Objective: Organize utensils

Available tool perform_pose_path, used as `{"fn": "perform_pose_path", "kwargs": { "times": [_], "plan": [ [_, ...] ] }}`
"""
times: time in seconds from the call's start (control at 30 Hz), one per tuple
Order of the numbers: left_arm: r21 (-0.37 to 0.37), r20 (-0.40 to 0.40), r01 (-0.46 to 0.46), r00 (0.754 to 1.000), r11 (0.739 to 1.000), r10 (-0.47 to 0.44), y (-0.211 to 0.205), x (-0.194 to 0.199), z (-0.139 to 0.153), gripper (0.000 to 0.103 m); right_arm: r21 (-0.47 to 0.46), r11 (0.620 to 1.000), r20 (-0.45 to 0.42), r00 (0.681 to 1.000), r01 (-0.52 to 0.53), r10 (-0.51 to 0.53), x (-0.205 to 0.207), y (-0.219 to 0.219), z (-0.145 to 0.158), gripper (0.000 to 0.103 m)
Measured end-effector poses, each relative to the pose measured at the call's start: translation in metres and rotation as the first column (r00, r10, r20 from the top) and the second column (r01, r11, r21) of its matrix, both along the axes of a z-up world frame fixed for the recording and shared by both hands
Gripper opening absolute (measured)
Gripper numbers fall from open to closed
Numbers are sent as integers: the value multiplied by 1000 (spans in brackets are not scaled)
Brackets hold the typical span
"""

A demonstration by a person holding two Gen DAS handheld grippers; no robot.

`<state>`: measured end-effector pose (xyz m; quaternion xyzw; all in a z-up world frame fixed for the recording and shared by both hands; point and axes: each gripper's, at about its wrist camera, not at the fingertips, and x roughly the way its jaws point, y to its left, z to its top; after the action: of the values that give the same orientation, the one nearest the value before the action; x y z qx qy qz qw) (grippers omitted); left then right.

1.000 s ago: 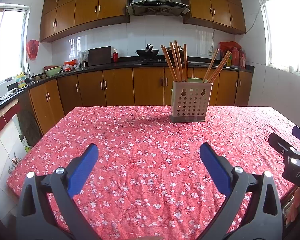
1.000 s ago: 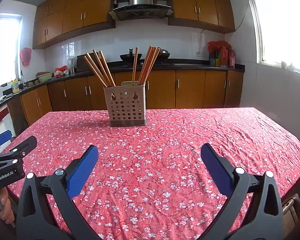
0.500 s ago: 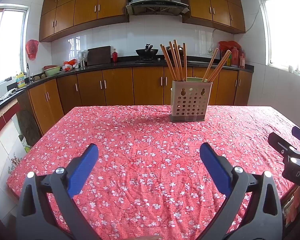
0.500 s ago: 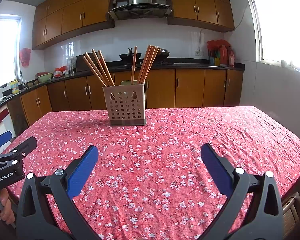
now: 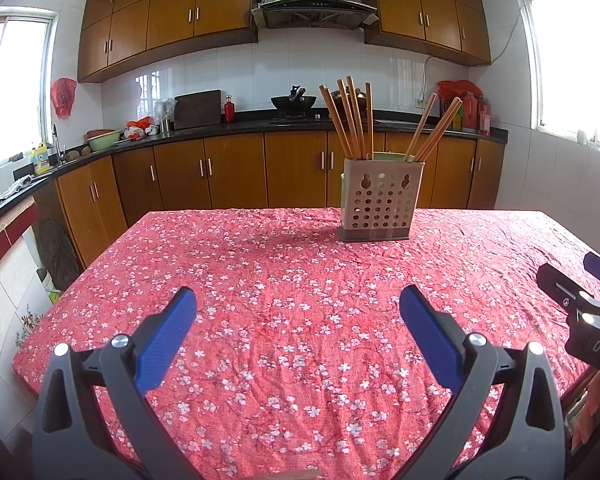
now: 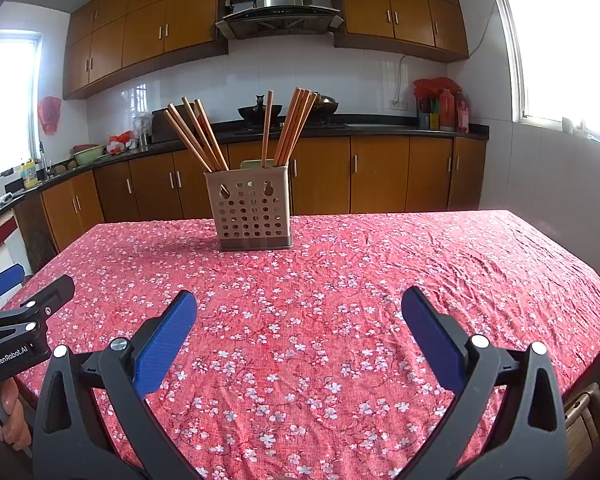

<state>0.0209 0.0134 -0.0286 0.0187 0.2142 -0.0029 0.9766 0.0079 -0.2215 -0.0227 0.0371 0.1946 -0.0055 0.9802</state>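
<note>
Hovering low over the near edge of a surface (image 5: 260,280) draped in a red, white-flowered cloth: left claw (image 5: 298,312) and right claw (image 6: 299,314), each gaping wide, blue pads far apart, gripping nothing. Standing upright toward the far middle of the surface, well apart from both claws: a beige perforated utensil holder (image 6: 254,214) on a darker base, resting directly on the cloth. Poking up out of the holder's open top: wooden chopsticks (image 6: 288,128), fanning in loose bunches, some leaning left, some leaning right, one nearly vertical, long axes running steeply upward. Lying ahead and a little right of the left claw, ahead and a little left of the right claw, so sitting roughly between the two, neither clearly nearer. Showing at the left edge of the right wrist view: the left claw's black body, with a person's fingers (image 6: 14,420) wrapping its handle. Showing no loose utensils anywhere on the cloth. Judging from this, any coming reach needing to travel forward and upward to meet the chopstick tops.
</note>
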Motion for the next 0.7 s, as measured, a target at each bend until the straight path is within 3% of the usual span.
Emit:
{"fn": "perform_pose_path", "kwargs": {
  "times": [0.7],
  "plan": [
    [-1, -4, 2, 1000, 1000, -2, -1, 1, -1, 99, 2, 1000, -2, 1000, 0, 0, 0, 1, 0, 101]
  ]
}}
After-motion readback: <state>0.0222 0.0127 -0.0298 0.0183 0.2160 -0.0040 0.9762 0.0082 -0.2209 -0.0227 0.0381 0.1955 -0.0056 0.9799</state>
